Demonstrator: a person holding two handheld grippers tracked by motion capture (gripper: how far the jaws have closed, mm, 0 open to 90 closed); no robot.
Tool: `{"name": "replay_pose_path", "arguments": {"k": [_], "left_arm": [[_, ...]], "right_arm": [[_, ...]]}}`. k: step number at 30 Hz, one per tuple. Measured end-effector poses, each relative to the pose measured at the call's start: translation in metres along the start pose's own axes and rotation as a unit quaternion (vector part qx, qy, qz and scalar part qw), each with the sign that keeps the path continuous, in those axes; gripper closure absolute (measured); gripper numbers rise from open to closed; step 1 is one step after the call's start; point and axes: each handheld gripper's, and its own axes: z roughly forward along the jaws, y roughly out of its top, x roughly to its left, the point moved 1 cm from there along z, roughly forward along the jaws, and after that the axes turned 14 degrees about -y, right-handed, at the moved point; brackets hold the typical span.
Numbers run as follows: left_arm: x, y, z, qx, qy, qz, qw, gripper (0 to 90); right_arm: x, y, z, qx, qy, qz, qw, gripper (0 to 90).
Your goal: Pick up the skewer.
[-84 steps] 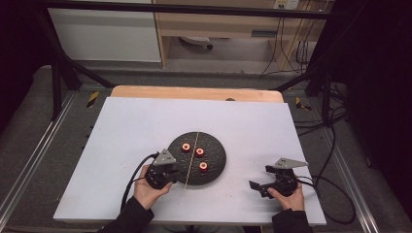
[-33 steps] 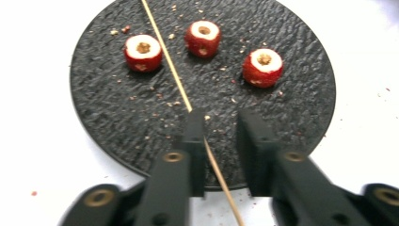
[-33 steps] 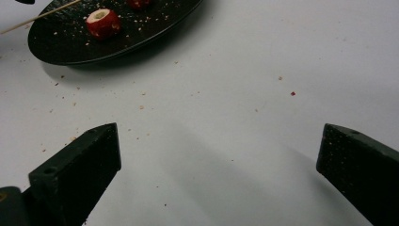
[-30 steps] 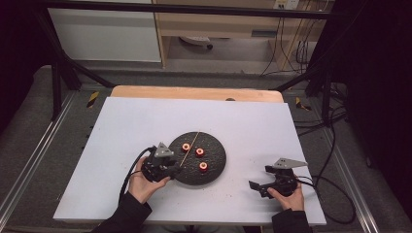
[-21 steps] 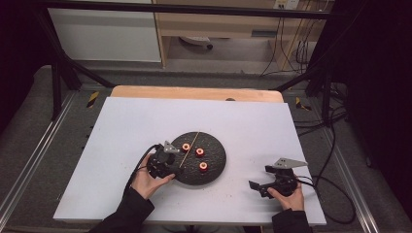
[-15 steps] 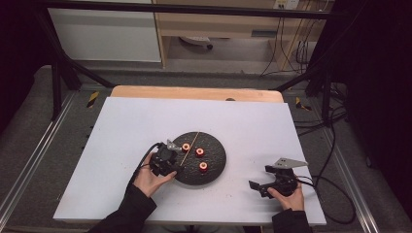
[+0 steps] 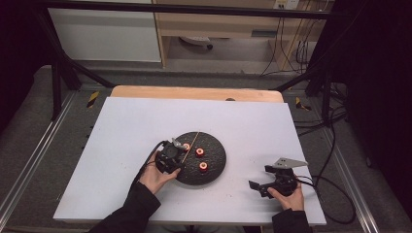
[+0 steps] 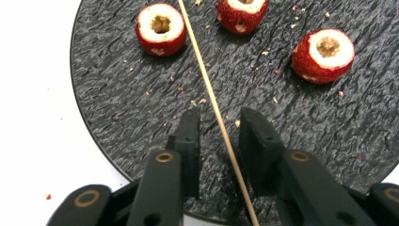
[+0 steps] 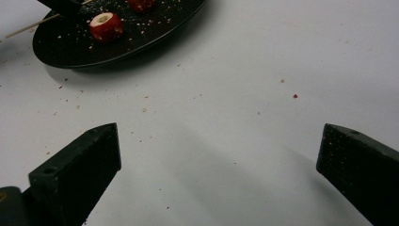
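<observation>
White rectangular desk with a wooden strip at the far edge sits inside a black frame, grey floor around it. Round black textured slate plate lies near the desk's middle, toward the person's side. 3 red hollowed strawberry pieces sit on it: 1 strawberry piece left of the thin wooden skewer in the left gripper view, 2 more strawberry pieces right of it. Skewer lies flat across the plate, 1 end sticking out past the plate's far rim in the high view.

Left tongs are over the plate's near-left part, pointed down at the skewer. Jaws have just been closing and now stand narrow, 1 each side of the skewer; the skewer runs between them, closer to the right jaw, gaps visible on both sides, so no pinch yet. Crumbs scattered on the plate around the tips.

Right tongs rest low over bare desk at the near right, well apart from the plate, jaws spread wide with nothing between them. Right gripper view shows the plate far off, 1 strawberry piece on it.
</observation>
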Motion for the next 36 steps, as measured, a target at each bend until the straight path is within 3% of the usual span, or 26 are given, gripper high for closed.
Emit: {"name": "replay_pose_path", "arguments": {"k": [12, 23, 36], "left_arm": [[-0.003, 0.001, 0.003, 0.019, 0.011, -0.026, 0.9994, 79.9], [-0.003, 0.002, 0.004, 0.016, 0.016, -0.042, 0.9988, 87.6], [-0.003, -0.004, -0.007, -0.016, 0.007, -0.029, 0.9994, 88.4]], "right_arm": [[0.000, 0.000, -0.001, -0.001, 0.002, 0.003, 1.0000, 1.0], [0.000, 0.000, 0.000, 0.000, 0.002, 0.002, 1.0000, 1.0], [0.000, 0.000, -0.001, 0.000, 0.001, 0.003, 1.0000, 1.0]]}}
